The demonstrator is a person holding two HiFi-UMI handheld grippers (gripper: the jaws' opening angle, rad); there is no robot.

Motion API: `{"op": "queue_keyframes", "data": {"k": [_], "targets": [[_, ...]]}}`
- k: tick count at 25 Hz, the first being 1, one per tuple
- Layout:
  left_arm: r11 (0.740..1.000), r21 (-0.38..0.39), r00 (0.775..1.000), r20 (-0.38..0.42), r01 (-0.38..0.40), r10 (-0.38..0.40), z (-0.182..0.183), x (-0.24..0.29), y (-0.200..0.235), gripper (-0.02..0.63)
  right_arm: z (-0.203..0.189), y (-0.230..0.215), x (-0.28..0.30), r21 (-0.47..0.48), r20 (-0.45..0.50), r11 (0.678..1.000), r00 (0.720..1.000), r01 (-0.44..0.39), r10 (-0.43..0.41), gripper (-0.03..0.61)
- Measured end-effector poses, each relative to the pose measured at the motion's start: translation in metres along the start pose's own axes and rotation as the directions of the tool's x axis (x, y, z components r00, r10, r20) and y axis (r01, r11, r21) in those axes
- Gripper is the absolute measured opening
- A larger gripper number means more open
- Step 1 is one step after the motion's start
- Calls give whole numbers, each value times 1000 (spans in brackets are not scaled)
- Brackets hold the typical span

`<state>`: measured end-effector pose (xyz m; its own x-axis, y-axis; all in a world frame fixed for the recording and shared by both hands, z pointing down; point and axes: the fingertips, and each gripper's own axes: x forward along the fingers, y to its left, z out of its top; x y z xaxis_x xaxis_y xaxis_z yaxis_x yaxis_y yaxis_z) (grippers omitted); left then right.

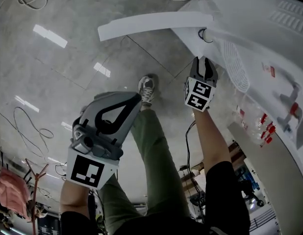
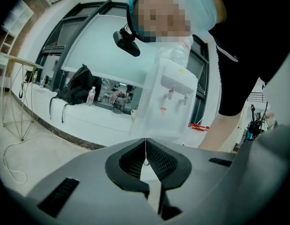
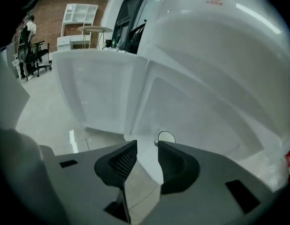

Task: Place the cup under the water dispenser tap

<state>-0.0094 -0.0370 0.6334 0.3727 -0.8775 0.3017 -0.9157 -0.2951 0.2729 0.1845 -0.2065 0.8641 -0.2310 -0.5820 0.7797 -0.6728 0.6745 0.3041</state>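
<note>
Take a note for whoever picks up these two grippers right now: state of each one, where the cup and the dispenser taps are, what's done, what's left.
Left gripper: tongs shut, empty, held by the leg.
Right gripper: tongs open, empty, pointed into the water dispenser lower compartment, door open.
Cup: apparently the small round rim just past the right tongs; not gripped.
Taps: higher on the dispenser front.
Done: the reach only. Left: grip the cup, set it under a tap.
</note>
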Motion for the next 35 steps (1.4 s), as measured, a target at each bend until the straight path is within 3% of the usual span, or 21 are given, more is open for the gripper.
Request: {"op": "queue_keyframes", "data": {"k": [5, 10, 15, 26, 35], "targets": [[1000, -1, 1000, -5, 15, -15, -18, 27, 10, 20, -20, -7, 49, -90, -66, 996, 998, -1, -5, 133], [1000, 4, 999, -19, 26, -26, -34, 47, 18, 20, -31, -29, 98, -130, -131, 991, 990, 45, -62, 133], [999, 5, 999, -31, 31, -31, -44, 59, 24, 20, -32, -45, 132, -238, -189, 969, 976, 58, -105, 133], [999, -33, 999, -45, -23, 21, -74, 55, 51, 20, -45, -31, 185, -460, -321, 886, 942, -62, -101, 132], [997, -64, 996, -76, -44, 39, -82, 42, 60, 20, -48, -17, 182, -439, -405, 884, 914, -160, -35, 78]]}}
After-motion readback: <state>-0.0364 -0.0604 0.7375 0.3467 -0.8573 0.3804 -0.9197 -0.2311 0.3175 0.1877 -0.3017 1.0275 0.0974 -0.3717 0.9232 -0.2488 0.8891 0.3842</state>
